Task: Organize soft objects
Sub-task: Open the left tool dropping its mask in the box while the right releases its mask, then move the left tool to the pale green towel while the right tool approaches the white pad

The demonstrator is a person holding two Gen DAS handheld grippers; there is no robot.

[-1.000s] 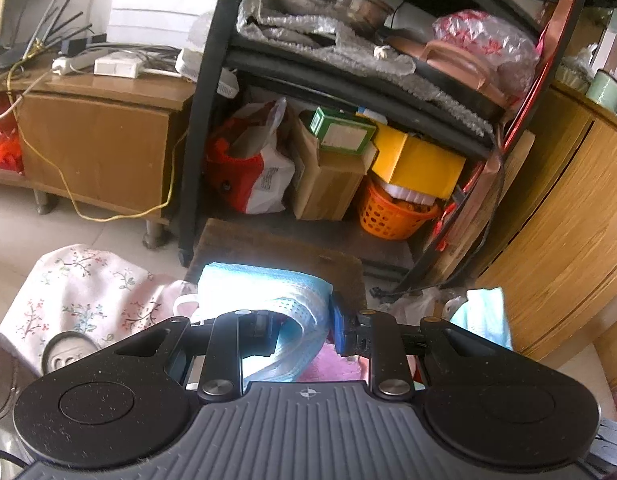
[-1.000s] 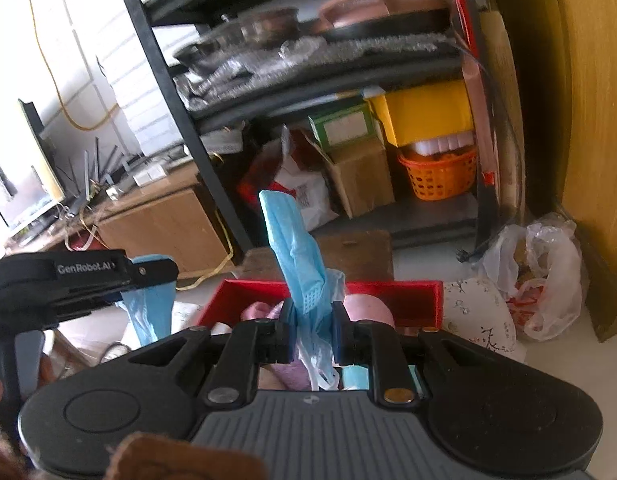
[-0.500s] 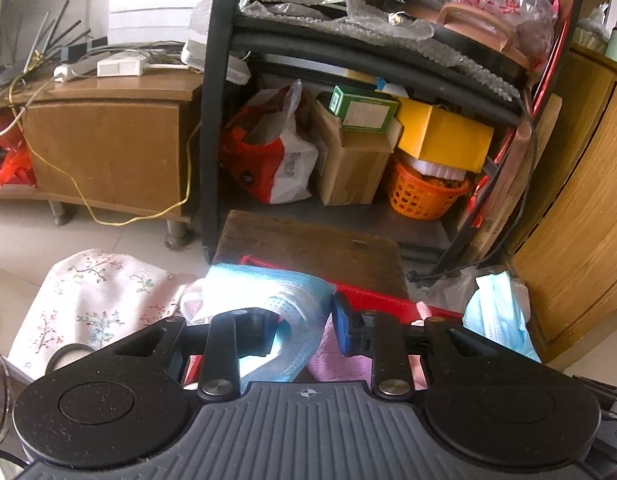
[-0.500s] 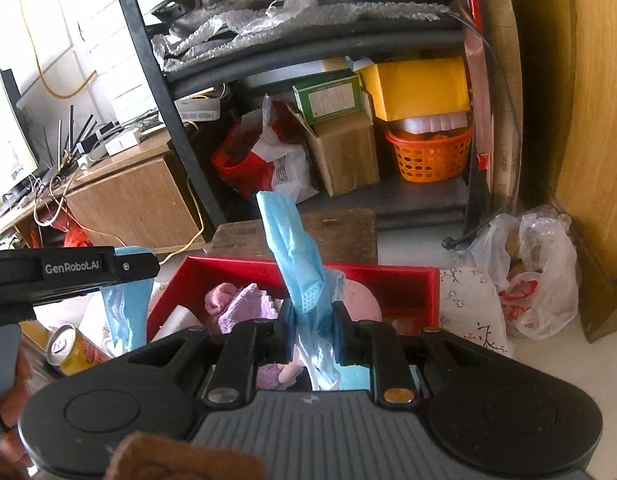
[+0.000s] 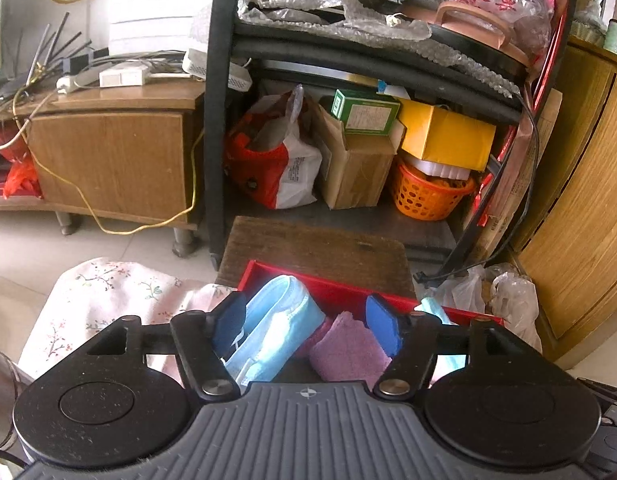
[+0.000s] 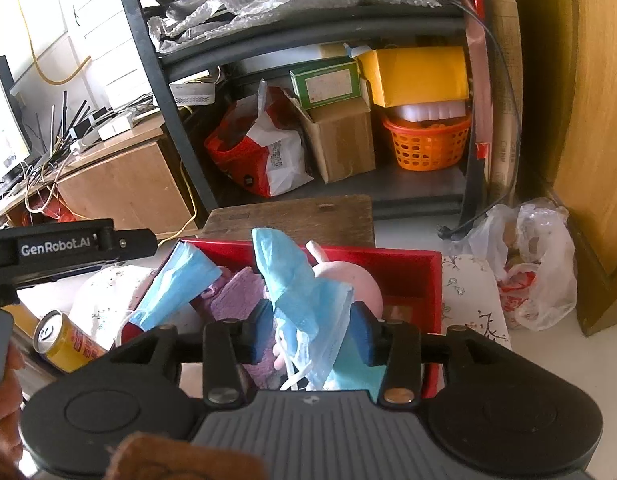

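Note:
A red box (image 6: 412, 264) sits in front of me and holds a purple cloth (image 6: 236, 296) and a pink plush toy (image 6: 360, 284). My left gripper (image 5: 306, 322) is open over the box. A blue face mask (image 5: 272, 324) lies loose against its left finger, beside the purple cloth (image 5: 348, 350). That mask (image 6: 176, 288) also shows in the right wrist view, draped over the box's left side. My right gripper (image 6: 312, 338) is open. A second blue mask (image 6: 300, 292) stands loose between its jaws over the box.
The box rests by a dark wooden stool (image 5: 316, 248) in front of a black shelf rack (image 5: 216, 112) crowded with bags, cartons and an orange basket (image 6: 428, 144). A yellow can (image 6: 64, 344) lies at left. A floral cloth (image 5: 108, 300) and plastic bags (image 6: 528, 264) flank the box.
Both grippers have come down over the red box and opened. Each blue mask was pinched before and now sits loose between the jaws.

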